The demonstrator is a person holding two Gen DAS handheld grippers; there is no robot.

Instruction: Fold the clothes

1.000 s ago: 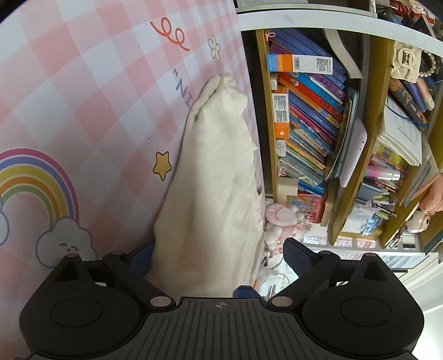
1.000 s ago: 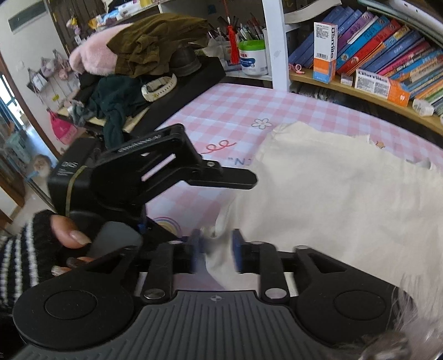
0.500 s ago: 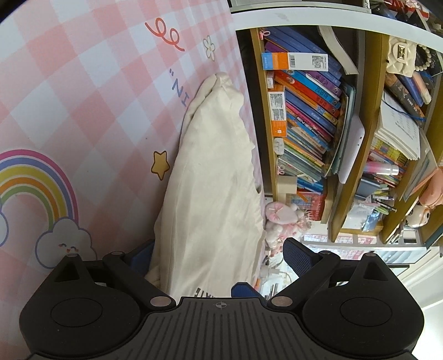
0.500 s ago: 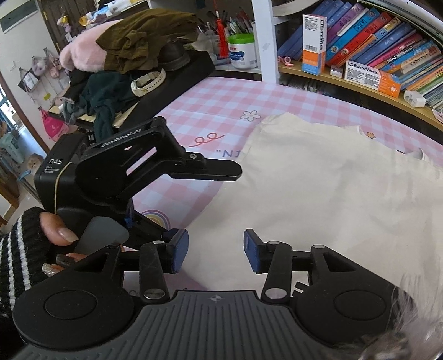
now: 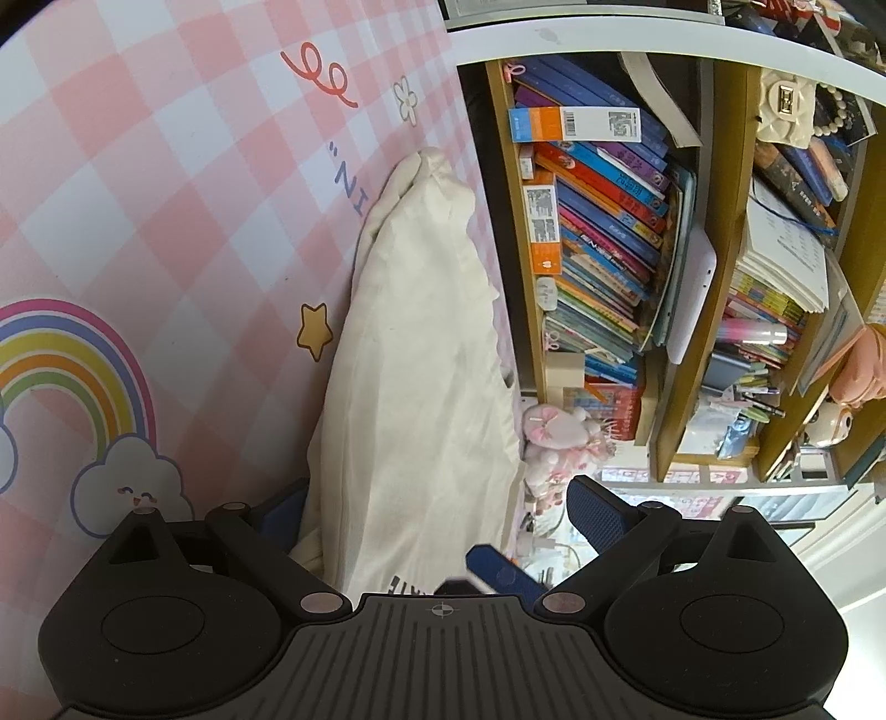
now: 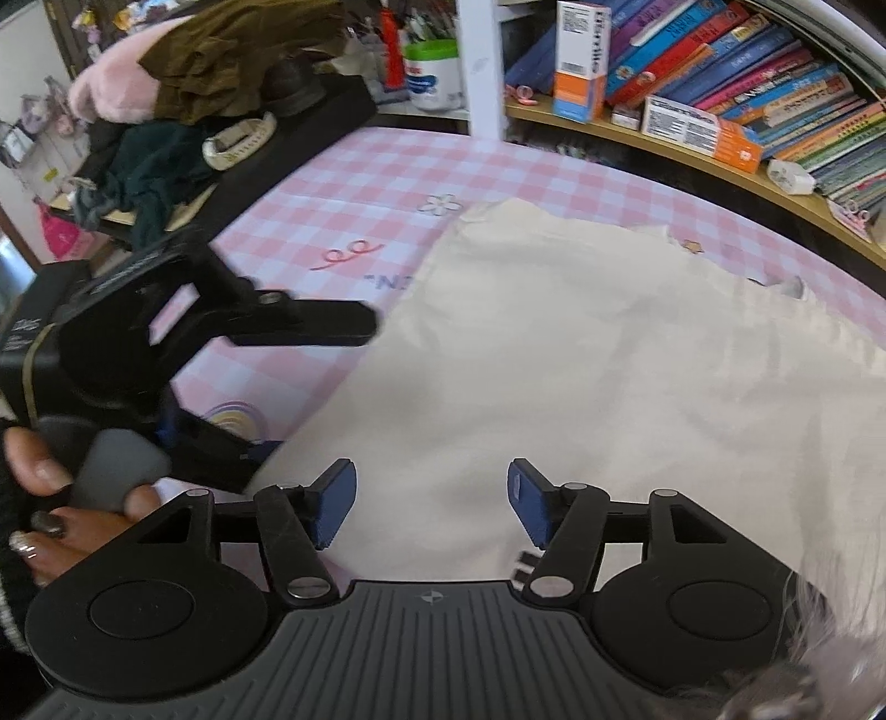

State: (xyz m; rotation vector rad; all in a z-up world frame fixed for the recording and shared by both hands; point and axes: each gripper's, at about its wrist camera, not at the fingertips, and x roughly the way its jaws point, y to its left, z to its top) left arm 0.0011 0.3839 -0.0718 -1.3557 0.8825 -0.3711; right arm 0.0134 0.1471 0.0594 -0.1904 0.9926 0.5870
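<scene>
Cream garment [image 6: 581,376] folded flat on pink checked mat [image 6: 387,183], right tongs [image 6: 432,501] opening over it, left tongs [image 5: 437,515] spread wide, empty.

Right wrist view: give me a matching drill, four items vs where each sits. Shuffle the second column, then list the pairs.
Items:
1. cream garment
2. green-lidded tub
3. orange-and-white box
4. olive-brown clothing

Places:
A. standing on the wooden bookshelf beside the books
B. heaped on the dark surface at upper left
C. spread on the pink checked cover
D. behind the white post, next to the pens

Pairs: 1-C, 2-D, 3-A, 4-B
</scene>
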